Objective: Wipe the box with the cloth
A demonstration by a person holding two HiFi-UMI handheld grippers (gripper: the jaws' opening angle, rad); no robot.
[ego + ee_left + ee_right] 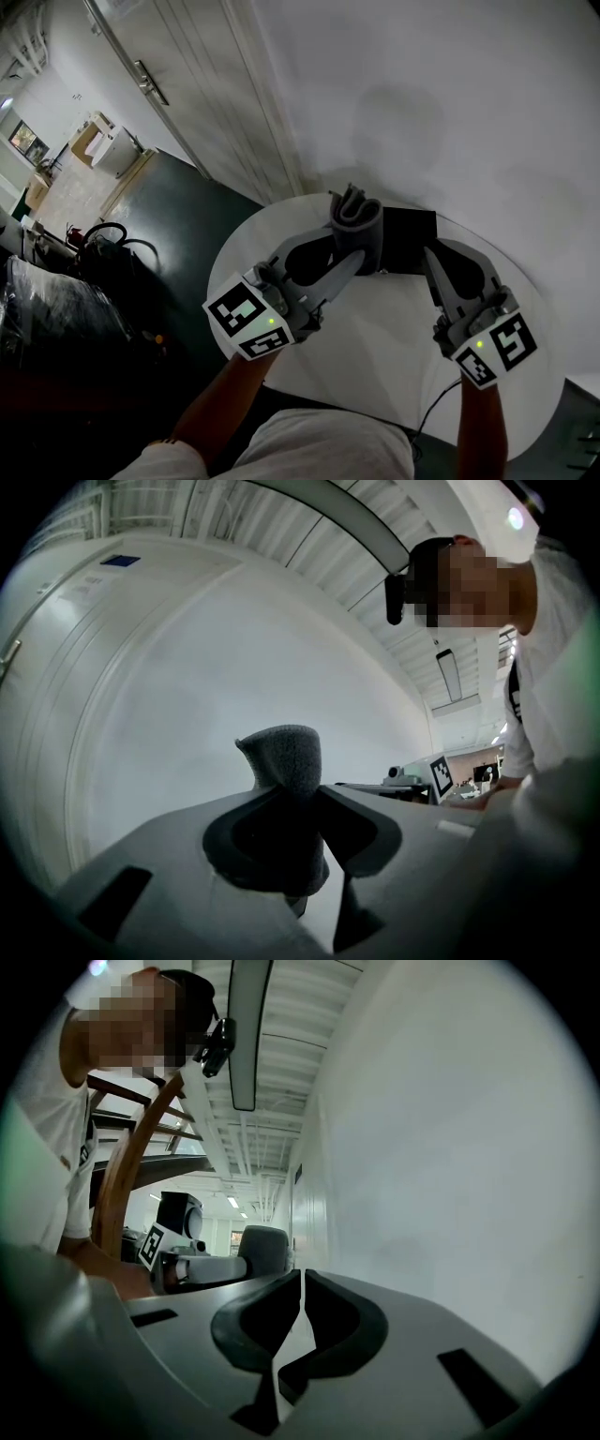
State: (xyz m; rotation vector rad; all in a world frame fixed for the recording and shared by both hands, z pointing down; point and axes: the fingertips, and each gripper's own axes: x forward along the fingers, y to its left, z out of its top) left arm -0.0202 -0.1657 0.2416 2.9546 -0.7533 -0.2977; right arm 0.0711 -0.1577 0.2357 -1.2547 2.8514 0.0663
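At the centre of the head view, the black box [411, 240] lies on the round white table [375, 370], near its upper edge. The box's left end is hidden behind the cloth [356, 214] and the left gripper [352, 247]. The steep angle shows only a flat, dark rectangle, so the box's height and surface are hard to make out. The right gripper [429, 255] has its tips just beside the box's lower right corner, and I cannot tell whether they touch it. The person's 2 forearms [483, 422] are cut off by the bottom edge. A thin dark cable [433, 405] runs down from the right gripper and out of the frame.

In the left gripper view, the left gripper [286, 803] has its 2 jaws pinching the cloth [286, 757] — a grey, coarse-knit fabric folded thick. It stands above the dark pads as a rounded stub and hangs a little below them. Behind it is a plain pale wall [187, 686].

In the right gripper view, the right gripper [300, 1283] shows curved, dark, matte pads set in smooth grey plastic. The pads are pressed together with only a hairline slit between them and nothing held. At the left middle of that view, the cloth [262, 1244] appears as a small grey hump — its lower part is hidden behind the left gripper's body.
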